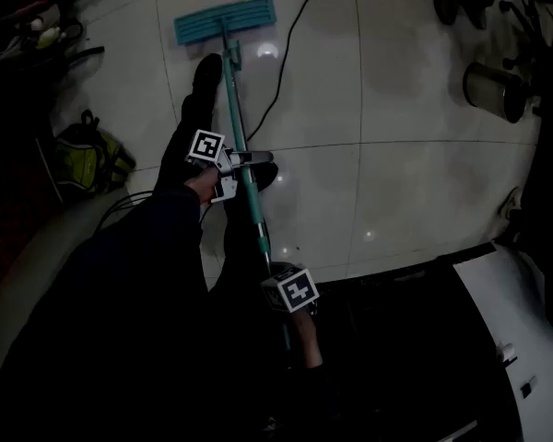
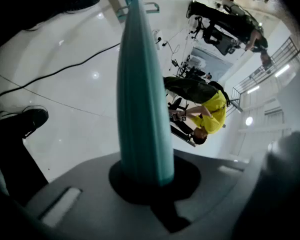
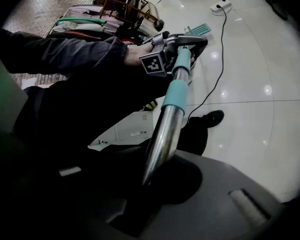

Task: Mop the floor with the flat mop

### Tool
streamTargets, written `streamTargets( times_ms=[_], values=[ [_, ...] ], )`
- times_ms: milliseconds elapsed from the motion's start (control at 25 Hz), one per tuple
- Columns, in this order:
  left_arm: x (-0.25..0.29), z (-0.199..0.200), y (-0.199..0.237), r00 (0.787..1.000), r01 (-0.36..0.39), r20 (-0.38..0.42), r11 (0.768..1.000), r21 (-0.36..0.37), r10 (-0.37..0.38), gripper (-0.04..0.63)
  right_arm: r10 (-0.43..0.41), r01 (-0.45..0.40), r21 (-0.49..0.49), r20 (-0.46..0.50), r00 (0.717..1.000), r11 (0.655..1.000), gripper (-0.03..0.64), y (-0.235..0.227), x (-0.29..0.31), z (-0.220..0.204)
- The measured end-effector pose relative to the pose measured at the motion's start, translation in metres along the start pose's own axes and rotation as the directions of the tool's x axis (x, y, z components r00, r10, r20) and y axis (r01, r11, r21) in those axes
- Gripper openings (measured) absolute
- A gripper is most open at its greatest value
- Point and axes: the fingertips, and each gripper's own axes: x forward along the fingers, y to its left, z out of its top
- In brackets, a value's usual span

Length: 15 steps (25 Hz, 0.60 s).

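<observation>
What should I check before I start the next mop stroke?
1. Left gripper shut on the teal mop handle: ok.
2. Right gripper shut on the handle's metal section: ok.
3. Mop head flat on the floor: ok.
4. Path free of the black cable: not ok, it runs just right of the mop head.
5. Shoe away from the handle: not ok, it sits right beside it.
6. Mop head damp enough: cannot tell.

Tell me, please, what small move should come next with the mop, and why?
Probably pull the mop head back across the floor: the left gripper and right gripper both clamp the handle, and the head lies flat, far ahead.
</observation>
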Motion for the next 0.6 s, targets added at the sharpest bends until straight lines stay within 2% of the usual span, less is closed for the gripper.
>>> streamTargets(
  times_ms=[120, 240, 400, 600],
  values=[
    [-0.011, 0.029, -0.009, 1.000, 0.002, 0.022, 0.999, -0.035, -0.002, 0.005, -0.006, 0.006, -0.016, -0.041, 0.999, 1.000, 0.076, 0.003, -0.002, 0.031],
    [-0.018, 0.078, -0.022, 0.998, -0.009, 0.064, 0.998, -0.059, 0.013, 0.003, 0.012, -0.011, 0.004, -0.051, 0.999, 1.000, 0.077, 0.006, -0.008, 0.080],
    [-0.019, 0.155, -0.056, 0.993, 0.013, 0.114, 0.994, -0.105, -0.001, 0.002, 0.028, -0.026, 0.035, -0.037, 0.999, 0.999, 0.077, 0.008, -0.023, 0.164],
    [-0.035, 0.263, -0.105, 0.995, 0.001, 0.099, 0.996, -0.088, 0.007, 0.002, 0.033, -0.032, 0.042, -0.024, 0.999, 0.999, 0.081, 0.007, -0.033, 0.279]
  ],
)
